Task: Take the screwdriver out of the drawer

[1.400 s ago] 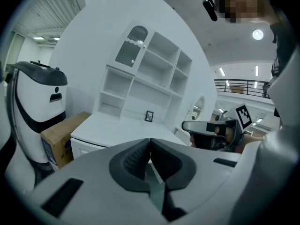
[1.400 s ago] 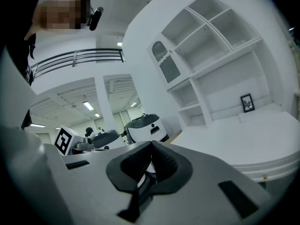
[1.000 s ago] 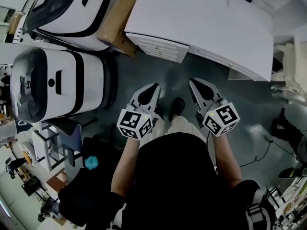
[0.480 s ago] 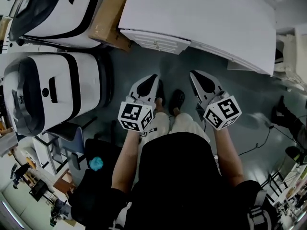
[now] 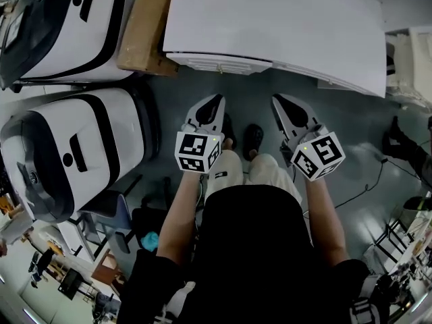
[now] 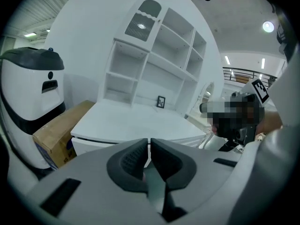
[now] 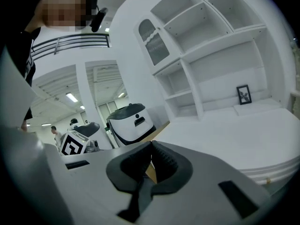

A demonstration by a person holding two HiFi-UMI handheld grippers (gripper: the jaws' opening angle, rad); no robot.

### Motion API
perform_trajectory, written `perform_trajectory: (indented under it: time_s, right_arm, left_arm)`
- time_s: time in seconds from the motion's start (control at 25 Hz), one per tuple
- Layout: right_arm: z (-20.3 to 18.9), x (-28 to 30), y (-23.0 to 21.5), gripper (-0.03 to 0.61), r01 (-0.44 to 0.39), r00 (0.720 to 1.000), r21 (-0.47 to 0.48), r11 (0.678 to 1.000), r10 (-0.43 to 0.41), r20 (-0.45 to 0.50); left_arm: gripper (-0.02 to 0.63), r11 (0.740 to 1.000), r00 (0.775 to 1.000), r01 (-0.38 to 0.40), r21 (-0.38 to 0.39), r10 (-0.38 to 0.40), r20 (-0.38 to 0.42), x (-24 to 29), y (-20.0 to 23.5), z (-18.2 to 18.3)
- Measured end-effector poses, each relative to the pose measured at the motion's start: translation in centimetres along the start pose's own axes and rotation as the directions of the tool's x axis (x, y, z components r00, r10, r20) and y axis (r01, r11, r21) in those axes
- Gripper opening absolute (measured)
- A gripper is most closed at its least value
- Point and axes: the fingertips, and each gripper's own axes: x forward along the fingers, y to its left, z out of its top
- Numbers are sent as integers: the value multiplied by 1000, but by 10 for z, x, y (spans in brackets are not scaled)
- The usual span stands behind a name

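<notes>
A white desk [image 5: 283, 25] stands ahead of me, and its drawer [image 5: 223, 64] is closed, with a small knob on the front. No screwdriver shows in any view. My left gripper [image 5: 219, 100] is held over the floor short of the drawer front, jaws shut and empty. My right gripper [image 5: 276, 100] hangs beside it at the same distance, also shut on nothing. In the left gripper view the shut pads [image 6: 149, 142] point at the desk top [image 6: 136, 121]. The right gripper view shows its shut pads [image 7: 151, 145] and the drawer front [image 7: 276, 172] at the lower right.
Two white-and-black machines [image 5: 74, 154] [image 5: 61, 19] stand at the left, with a cardboard box [image 5: 145, 25] against the desk's left side. A white shelf unit [image 6: 154, 60] with a small framed picture [image 6: 161, 101] sits on the desk. The person's shoes [image 5: 253, 140] are between the grippers.
Both grippers have moved forward toward the desk and a little lower, and the desk now sits squarer in the head view. Both stayed shut.
</notes>
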Motion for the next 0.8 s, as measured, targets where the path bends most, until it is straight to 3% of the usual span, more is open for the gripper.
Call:
perform_trajectory:
  time_s: [0.32,0.4,0.8]
  right_arm:
    - [-13,39,-3,17,36,999,16,999,-35,-38]
    - [-16,46,-5,17,41,998,17,999,-40,-45]
    - [-35,63,-24,17,82,994,44,996,-78,-80]
  left_arm:
    - [28,999,996,45,8,-44,-76,43,42,-26]
    - [78,999,994,50,9,-49,-96,54,50,-34]
    - [130,999,984,52,8,-49,-171,108,79,-81]
